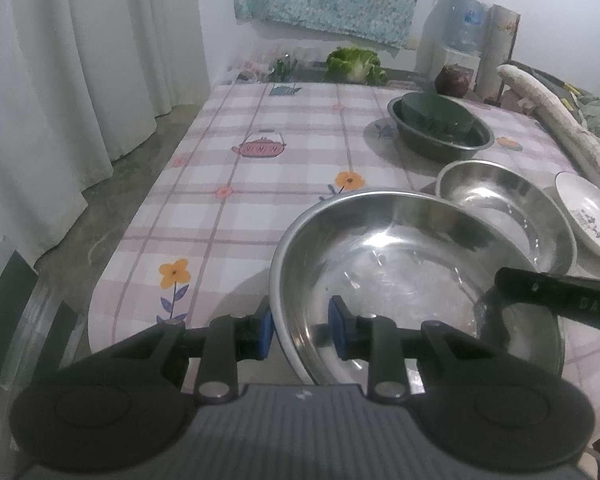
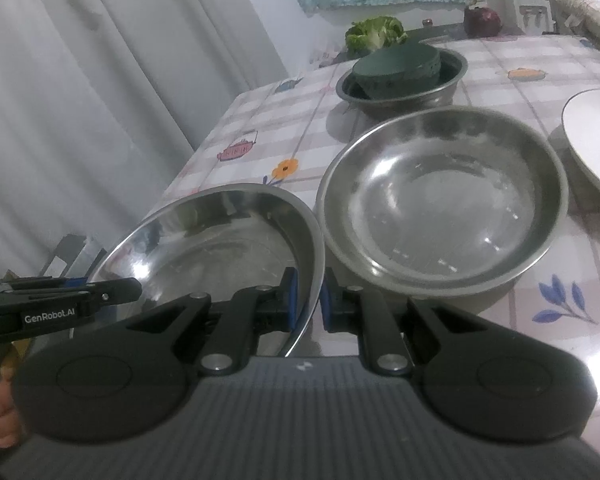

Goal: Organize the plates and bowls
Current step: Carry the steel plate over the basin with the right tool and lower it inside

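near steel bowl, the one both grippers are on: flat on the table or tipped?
Tipped. Steel bowl has its right rim raised beside the second bowl, which sits flat.

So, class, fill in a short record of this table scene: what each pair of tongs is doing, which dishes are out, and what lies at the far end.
Left tongs: straddle the near steel bowl's left rim
Right tongs: shut on that bowl's right rim
Second steel bowl: empty, beside the held one
White plate: right of it
Far steel bowl: holds dark green dishes
Far end: leafy greens
Surface: checked tablecloth
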`<control>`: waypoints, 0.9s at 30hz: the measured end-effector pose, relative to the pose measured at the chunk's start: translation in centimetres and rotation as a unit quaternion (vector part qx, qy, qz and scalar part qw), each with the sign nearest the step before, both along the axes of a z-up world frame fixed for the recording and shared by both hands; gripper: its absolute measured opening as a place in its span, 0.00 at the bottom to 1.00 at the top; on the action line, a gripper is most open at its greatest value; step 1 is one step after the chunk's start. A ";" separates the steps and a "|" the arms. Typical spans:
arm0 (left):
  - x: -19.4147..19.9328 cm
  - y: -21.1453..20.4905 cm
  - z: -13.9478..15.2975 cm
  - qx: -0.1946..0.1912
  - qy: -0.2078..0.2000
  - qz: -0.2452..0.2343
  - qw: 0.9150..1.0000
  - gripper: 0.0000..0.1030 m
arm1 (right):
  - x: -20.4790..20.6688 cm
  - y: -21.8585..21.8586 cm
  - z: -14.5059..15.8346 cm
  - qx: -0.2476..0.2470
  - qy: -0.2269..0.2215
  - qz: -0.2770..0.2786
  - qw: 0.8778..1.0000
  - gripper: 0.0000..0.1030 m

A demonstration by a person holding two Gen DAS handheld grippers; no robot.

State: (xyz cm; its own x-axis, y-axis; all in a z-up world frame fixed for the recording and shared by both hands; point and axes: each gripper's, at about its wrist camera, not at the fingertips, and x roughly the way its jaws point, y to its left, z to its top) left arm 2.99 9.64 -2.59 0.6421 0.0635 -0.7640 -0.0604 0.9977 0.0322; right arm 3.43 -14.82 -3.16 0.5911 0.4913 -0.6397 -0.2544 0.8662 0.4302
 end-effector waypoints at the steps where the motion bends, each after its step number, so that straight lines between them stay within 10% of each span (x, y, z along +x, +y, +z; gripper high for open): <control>1: 0.1 -0.1 0.2 -0.001 -0.003 0.000 1.000 0.28 | 0.0 -0.1 0.2 0.000 -0.001 -0.001 1.000 0.12; 27: 4.9 -8.6 2.1 -0.015 -0.032 -0.075 0.997 0.28 | 0.3 -8.9 2.1 0.003 -0.015 -0.092 0.996 0.13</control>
State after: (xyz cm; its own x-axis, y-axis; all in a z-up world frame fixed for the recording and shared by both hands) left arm 7.91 1.05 -0.51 0.6897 -0.0588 -0.7217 0.0885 0.9961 0.0034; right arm 3.74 -23.70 -1.10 0.6896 0.3765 -0.6186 -0.1046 0.8971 0.4293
